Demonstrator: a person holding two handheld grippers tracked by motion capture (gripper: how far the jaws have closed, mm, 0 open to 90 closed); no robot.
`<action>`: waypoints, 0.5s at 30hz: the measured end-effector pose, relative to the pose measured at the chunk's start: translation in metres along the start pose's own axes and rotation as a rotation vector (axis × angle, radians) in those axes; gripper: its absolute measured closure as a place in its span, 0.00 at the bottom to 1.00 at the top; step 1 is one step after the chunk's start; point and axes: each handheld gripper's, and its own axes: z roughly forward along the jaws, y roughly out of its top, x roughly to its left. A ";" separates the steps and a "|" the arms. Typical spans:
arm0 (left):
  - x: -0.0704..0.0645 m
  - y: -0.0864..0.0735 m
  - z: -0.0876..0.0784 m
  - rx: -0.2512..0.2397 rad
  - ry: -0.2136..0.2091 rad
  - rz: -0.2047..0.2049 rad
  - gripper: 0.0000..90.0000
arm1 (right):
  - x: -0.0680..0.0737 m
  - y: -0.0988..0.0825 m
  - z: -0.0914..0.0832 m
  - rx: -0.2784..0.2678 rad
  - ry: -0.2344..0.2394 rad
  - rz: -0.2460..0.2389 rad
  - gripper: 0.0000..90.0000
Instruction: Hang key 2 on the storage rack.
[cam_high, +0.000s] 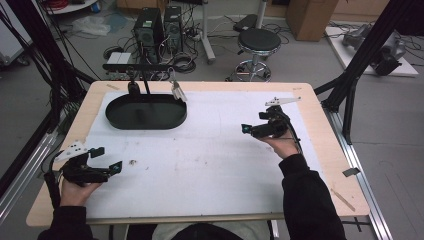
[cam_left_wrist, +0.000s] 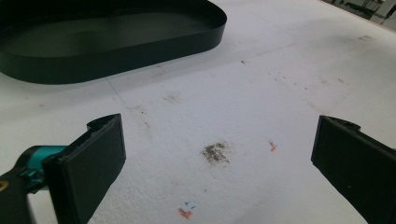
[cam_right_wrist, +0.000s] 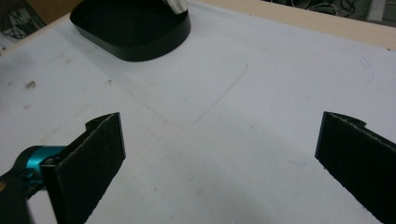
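Trouble could come at the black tray: a careless reach might shove it off the worktop. Left tongs and right tongs are both spread, holding nothing.

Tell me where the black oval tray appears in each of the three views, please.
High view: black oval tray lies at the upper left of the white mat.
Left gripper view: it runs along the top left, beyond the open fingers.
Right gripper view: its near end shows at the top, left of centre.
Shared landmark: the white mat under the tray.
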 end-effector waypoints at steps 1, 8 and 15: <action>0.000 0.000 0.000 0.000 0.000 0.000 0.04 | 0.001 -0.002 -0.002 0.003 -0.004 0.002 0.01; 0.000 0.000 0.001 0.002 -0.007 -0.002 0.04 | 0.002 -0.016 -0.024 -0.003 -0.024 0.012 0.01; 0.000 0.000 0.001 0.006 -0.009 -0.004 0.04 | 0.000 -0.034 -0.042 -0.013 -0.050 0.016 0.01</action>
